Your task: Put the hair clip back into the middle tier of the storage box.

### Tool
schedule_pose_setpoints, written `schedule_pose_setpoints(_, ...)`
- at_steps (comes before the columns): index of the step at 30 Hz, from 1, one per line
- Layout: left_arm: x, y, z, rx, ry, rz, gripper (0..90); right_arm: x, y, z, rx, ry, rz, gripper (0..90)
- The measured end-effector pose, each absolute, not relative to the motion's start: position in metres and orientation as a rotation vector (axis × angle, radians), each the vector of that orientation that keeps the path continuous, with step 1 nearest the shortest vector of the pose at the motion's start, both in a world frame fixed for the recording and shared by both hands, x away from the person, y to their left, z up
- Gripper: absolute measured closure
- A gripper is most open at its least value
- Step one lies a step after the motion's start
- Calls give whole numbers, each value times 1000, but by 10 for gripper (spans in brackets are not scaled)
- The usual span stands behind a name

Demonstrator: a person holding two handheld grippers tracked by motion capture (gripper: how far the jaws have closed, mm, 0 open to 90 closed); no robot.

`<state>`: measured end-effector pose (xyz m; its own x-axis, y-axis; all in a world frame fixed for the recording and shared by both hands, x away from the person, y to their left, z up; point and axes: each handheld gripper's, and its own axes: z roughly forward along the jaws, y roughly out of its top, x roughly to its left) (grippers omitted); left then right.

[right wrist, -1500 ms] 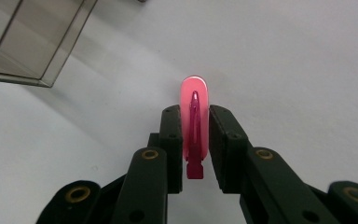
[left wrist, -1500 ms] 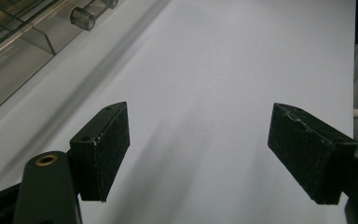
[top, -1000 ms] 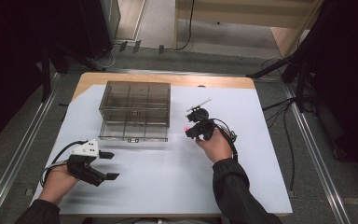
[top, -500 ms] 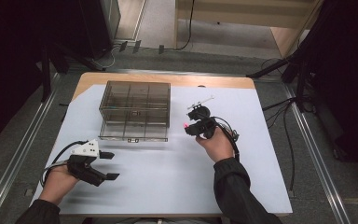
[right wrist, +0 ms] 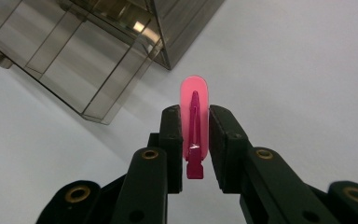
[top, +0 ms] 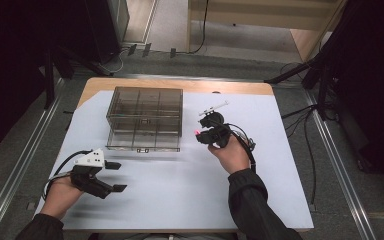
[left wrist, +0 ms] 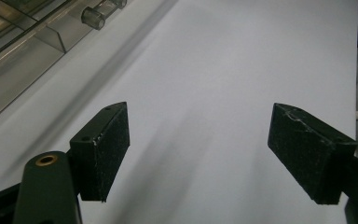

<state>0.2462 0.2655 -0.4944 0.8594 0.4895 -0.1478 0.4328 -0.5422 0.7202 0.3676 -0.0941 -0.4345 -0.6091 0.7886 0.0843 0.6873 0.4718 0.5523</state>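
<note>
My right gripper (top: 200,134) is right of the box, held above the white sheet, and is shut on a small pink plastic piece (right wrist: 194,93). The piece stands upright between the pads, its rounded tip poking past them toward the box corner. It shows as a pink dot (top: 196,133) in the high view. A smoky transparent compartment box (top: 145,117) sits lid-closed at the table's middle back. At the near left my left gripper (top: 116,176) rests low over the sheet, open, with nothing between its pads (left wrist: 103,149). The box's front edge (left wrist: 23,42) lies to its upper left.
A white sheet (top: 180,190) covers the wooden table, whose far edge (top: 180,85) is bare wood. A small pale stick-like item (top: 215,107) lies behind the right gripper. Metal rails and dark stands flank the table. Cables trail from both grippers.
The right hand has shifted only very slightly, still gripping the pink piece. The left hand and the box stay where they were.
</note>
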Motion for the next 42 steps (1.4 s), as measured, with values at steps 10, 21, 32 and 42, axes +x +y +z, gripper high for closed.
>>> schedule_pose_setpoints(10, 244, 267, -494, 2221, 670, 102, 218, 365, -87, -430, 1248, 2548, 849, 775)
schedule_pose_setpoints(21, 240, 269, -494, 2214, 670, 107, 218, 364, -78, -427, 1221, 2559, 858, 775)
schedule_pose_setpoints(32, 237, 270, -494, 2209, 665, 115, 217, 365, -69, -427, 1199, 2585, 873, 775)
schedule_pose_setpoints(42, 235, 272, -495, 2217, 673, 116, 217, 365, -58, -428, 1180, 2607, 879, 775)
